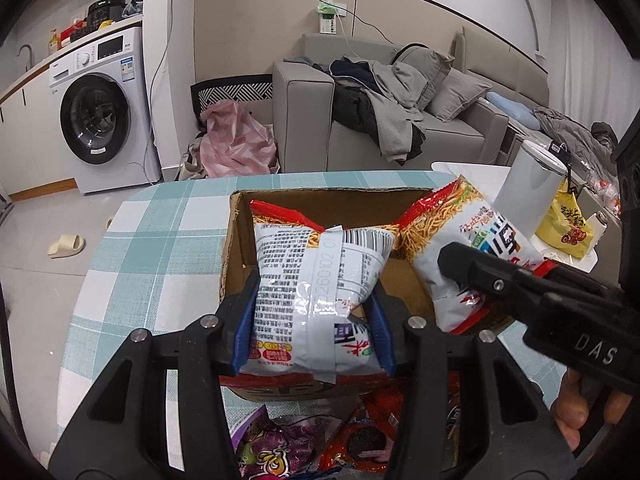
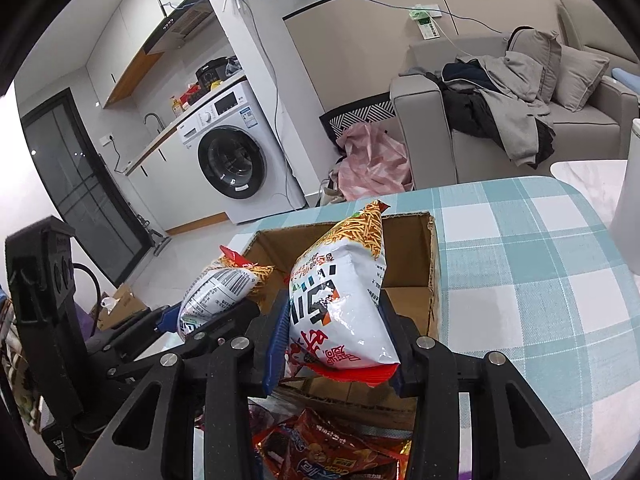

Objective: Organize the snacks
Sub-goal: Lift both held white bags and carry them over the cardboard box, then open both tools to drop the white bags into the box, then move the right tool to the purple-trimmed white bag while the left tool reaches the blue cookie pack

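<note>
**Mei:** Loose snack packets lie closest to the lens, right under the left gripper (image 1: pixel 312 312): a purple packet (image 1: pixel 268 444) and a red packet (image 1: pixel 360 440), both on the checked tablecloth (image 1: pixel 160 248) in front of the cardboard box (image 1: pixel 236 240).

**Tao:** And the gripper itself?

**Mei:** Its blue-padded fingers (image 1: pixel 244 320) are pressed against both sides of a white noodle-snack bag (image 1: pixel 316 276), back side up, with the barcode and small print showing. The bag hangs over the open box, its far end above the box's interior.

**Tao:** What about the right gripper (image 2: pixel 336 332)?

**Mei:** It pinches a second white noodle-snack bag (image 2: pixel 340 296), printed face toward the camera, standing nearly upright with one corner pointing up. That bag is above the near right part of the same box (image 2: pixel 416 248). In the left wrist view this bag (image 1: pixel 472 248) sits just beside the first one, at the box's right edge.

**Tao:** Are the two bags touching?

**Mei:** Their upper corners look very close; I cannot tell whether they meet.

**Tao:** Anything inside the box?

**Mei:** Brown cardboard floor shows between the bags; the rest is hidden.

**Tao:** And around the table?

**Mei:** A white cylindrical container (image 1: pixel 528 188) and a yellow bag (image 1: pixel 568 224) stand beyond the box on the right. Farther off are a washing machine (image 1: pixel 100 112), a grey sofa (image 1: pixel 312 120) piled with clothes (image 1: pixel 384 104), and pink fabric (image 1: pixel 236 140) on the floor.
</note>
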{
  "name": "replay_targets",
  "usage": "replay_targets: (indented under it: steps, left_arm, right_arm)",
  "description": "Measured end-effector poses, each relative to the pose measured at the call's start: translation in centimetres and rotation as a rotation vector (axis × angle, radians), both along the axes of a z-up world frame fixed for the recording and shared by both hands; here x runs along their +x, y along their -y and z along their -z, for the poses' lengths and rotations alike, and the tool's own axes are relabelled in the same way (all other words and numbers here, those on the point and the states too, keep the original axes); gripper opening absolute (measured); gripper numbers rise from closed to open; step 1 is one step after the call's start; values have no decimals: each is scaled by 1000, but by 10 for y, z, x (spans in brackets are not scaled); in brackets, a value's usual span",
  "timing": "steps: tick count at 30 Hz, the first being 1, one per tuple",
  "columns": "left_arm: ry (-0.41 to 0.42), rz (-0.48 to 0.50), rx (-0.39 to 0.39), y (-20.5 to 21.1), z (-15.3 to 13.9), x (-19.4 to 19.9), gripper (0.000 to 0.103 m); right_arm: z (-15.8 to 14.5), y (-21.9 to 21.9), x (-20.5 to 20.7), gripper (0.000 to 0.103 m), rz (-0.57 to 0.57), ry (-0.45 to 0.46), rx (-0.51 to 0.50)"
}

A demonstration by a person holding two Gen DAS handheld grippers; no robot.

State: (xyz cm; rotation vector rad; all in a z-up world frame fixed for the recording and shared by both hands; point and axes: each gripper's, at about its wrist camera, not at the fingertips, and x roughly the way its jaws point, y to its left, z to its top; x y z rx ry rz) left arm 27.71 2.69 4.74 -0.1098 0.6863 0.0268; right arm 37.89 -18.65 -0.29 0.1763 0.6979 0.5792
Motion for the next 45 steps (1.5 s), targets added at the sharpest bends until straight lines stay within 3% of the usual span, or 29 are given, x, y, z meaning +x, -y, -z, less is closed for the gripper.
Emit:
replay_targets:
  steps: [10,14,18,20,22,23,25,36,45]
  left_arm:
    - [-24,-9,4,-2,9,12,47]
    - [-37,-3,-34,-5,9,10,57]
    - [-22,-11,-30,-7,3,0,82]
    - [-19,-7,-25,-7,0,-7,85]
    - [-16,3,-29,-7,-4,-17,91]
    - [-9,0,-28,-7,-6,-23,99]
    - [16,-12,-23,-10,-10,-38,102]
    - [18,-54,-41,-27,-15,-110,102]
    - [-6,-76,-29,-29,-5,-157,102]
  right_arm:
    - [6,2,3,42,24,6,-38]
    - [3,6,-1,43,17,19,-33]
    - [-5,9,-12,56,1,52,-45]
    - [-9,12,-19,70,6,69,-64]
    - [-13,18,-29,91,-7,83,-64]
    - [-15,20,-33,94,-12,88,-60]
    - [-18,27,-42,103,-22,98,-59]
    - [-14,52,-91,103,-29,113,-146]
    - [-3,77,-118,103,-6,87,-153]
